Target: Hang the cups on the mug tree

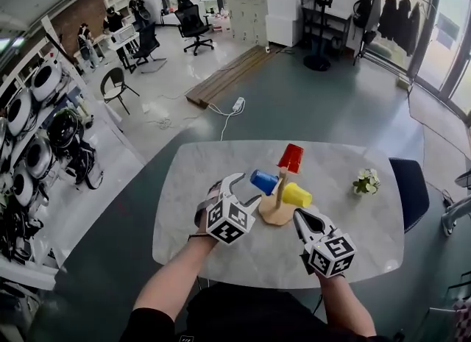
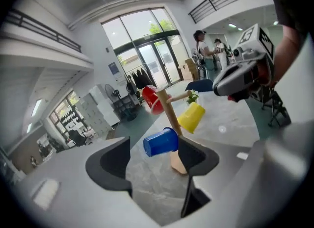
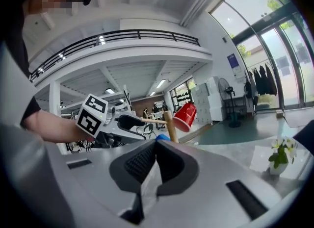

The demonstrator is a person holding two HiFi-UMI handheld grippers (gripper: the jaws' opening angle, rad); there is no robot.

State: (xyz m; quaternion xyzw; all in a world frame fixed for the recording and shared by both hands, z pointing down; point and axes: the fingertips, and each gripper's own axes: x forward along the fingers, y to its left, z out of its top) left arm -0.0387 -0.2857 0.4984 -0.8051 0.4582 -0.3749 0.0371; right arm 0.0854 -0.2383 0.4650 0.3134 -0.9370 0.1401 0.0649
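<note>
A wooden mug tree (image 1: 278,199) stands mid-table and carries three cups: a red cup (image 1: 291,158) on top, a blue cup (image 1: 263,181) on its left and a yellow cup (image 1: 296,195) on its right. My left gripper (image 1: 241,190) is open just left of the tree. In the left gripper view the blue cup (image 2: 161,142) hangs beyond the spread jaws of the left gripper (image 2: 154,159), untouched by them, with the yellow cup (image 2: 191,116) and red cup (image 2: 153,99) behind. My right gripper (image 1: 299,217) is shut and empty, close to the tree's base (image 1: 276,213). The right gripper (image 3: 154,156) points at the red cup (image 3: 185,115).
The marble table (image 1: 221,245) also holds a small vase of white flowers (image 1: 366,181) at the right. A dark chair (image 1: 411,186) stands at the table's right side. Office chairs and people are far back across the floor.
</note>
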